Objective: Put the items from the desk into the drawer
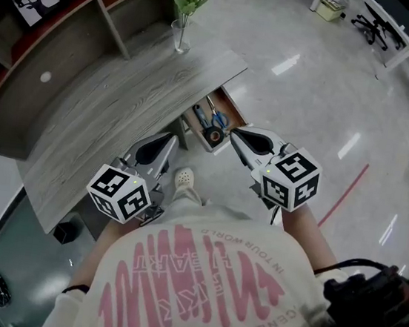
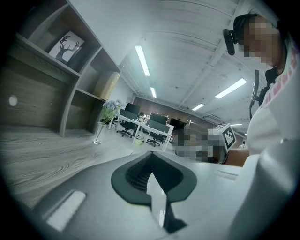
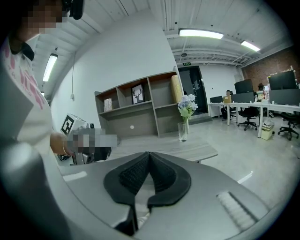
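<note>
I am holding both grippers with their jaws pressed together on nothing. The left gripper is hovering at 8 o'clock from the open drawer, and the right gripper is pointing in at its 4 o'clock, tip just beside it. The scissors and a dark round roll are lying inside the drawer under the worktop edge, with the flower vase standing at 11 o'clock.

The surface lies to my left, with the shelf behind it. A vase stands at the surface's far end. The drawer juts out from under the surface's right edge, with scissors and a tape roll in it. My right tool is just beside the drawer, and my left tool is near the surface's edge.
</note>
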Motion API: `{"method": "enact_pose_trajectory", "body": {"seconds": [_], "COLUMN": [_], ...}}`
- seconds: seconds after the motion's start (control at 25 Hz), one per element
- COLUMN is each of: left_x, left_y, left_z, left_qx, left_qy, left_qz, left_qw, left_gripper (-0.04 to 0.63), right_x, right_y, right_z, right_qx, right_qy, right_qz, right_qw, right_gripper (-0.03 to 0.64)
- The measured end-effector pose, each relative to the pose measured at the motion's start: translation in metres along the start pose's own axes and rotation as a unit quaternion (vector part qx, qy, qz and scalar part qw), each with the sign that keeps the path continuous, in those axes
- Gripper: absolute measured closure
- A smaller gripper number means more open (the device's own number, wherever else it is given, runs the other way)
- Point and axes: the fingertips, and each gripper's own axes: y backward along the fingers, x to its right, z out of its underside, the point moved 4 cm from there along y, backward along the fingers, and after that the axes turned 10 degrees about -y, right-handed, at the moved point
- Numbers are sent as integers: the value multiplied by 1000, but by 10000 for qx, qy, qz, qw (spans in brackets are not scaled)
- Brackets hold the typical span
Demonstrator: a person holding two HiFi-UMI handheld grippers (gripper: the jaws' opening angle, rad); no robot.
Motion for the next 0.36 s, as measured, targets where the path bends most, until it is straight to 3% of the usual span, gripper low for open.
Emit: {"method": "enact_pose_trajectory", "body": {"seconds": [0.36], "left_x": [-2], "left_y": [-4], "left_z": [1], "left_qx": [-43], "left_qy": [36], "left_qz": [21], "left_qw": [10000], "left_gripper": [575], "right_x": [1], "right_y": [-4], "right_z": [3], "right_qx": [-124], "right_qy": [41], "right_qz": [-22], "right_qw": [9999], "right_gripper": [612]}}
